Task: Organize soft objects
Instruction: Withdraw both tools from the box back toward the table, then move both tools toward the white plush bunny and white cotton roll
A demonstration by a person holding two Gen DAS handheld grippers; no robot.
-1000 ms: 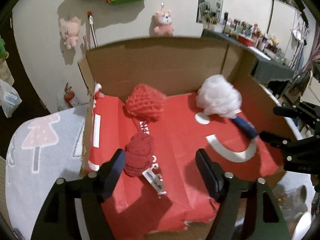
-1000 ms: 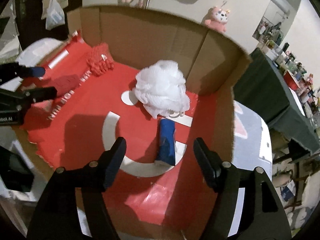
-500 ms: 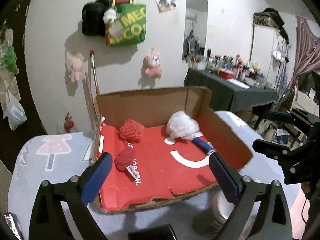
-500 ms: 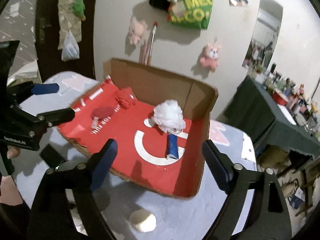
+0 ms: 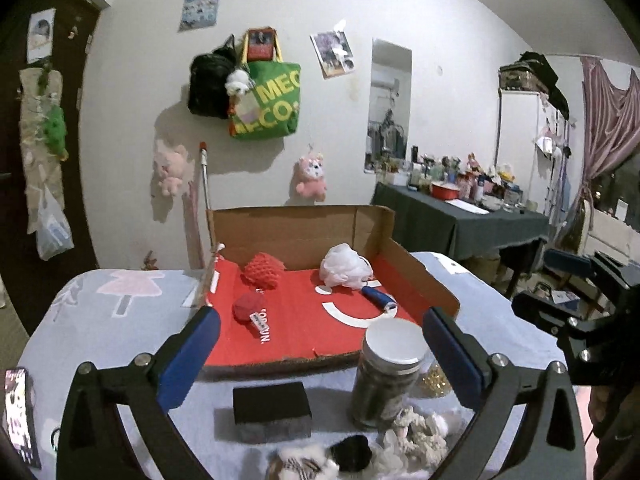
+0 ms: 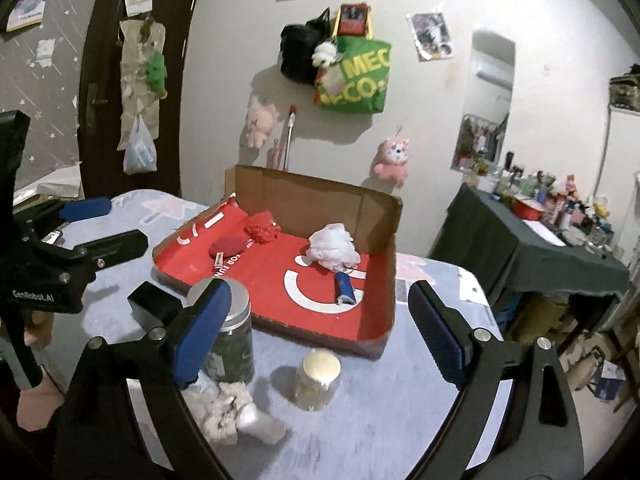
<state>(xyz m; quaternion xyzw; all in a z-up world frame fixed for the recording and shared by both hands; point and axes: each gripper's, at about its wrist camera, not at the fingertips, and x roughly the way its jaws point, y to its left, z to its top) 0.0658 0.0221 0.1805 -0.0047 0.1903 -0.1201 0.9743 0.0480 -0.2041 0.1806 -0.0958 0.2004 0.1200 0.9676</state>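
Observation:
A cardboard box with a red lining (image 5: 424,276) (image 6: 384,320) holds a red mesh puff (image 5: 262,272) (image 6: 262,227), a flat red pad (image 5: 248,308) (image 6: 228,247), a white bath puff (image 5: 346,267) (image 6: 332,252) and a blue roll (image 5: 378,298) (image 6: 345,289). My left gripper (image 5: 320,354) is open and empty, well back from the box. My right gripper (image 6: 316,336) is open and empty, also back from it. White and black soft items (image 5: 360,452) (image 6: 228,408) lie on the table near me.
A dark jar with a silver lid (image 5: 386,376) (image 6: 232,336), a black block (image 5: 272,404) (image 6: 154,308) and a small glass jar (image 6: 316,378) stand before the box. A phone (image 5: 18,412) lies at left. A dark-clothed side table (image 6: 560,256) stands right.
Both grippers have pulled back and up from inside the box, staying open. The jars, block and soft items in front of the box have come into view.

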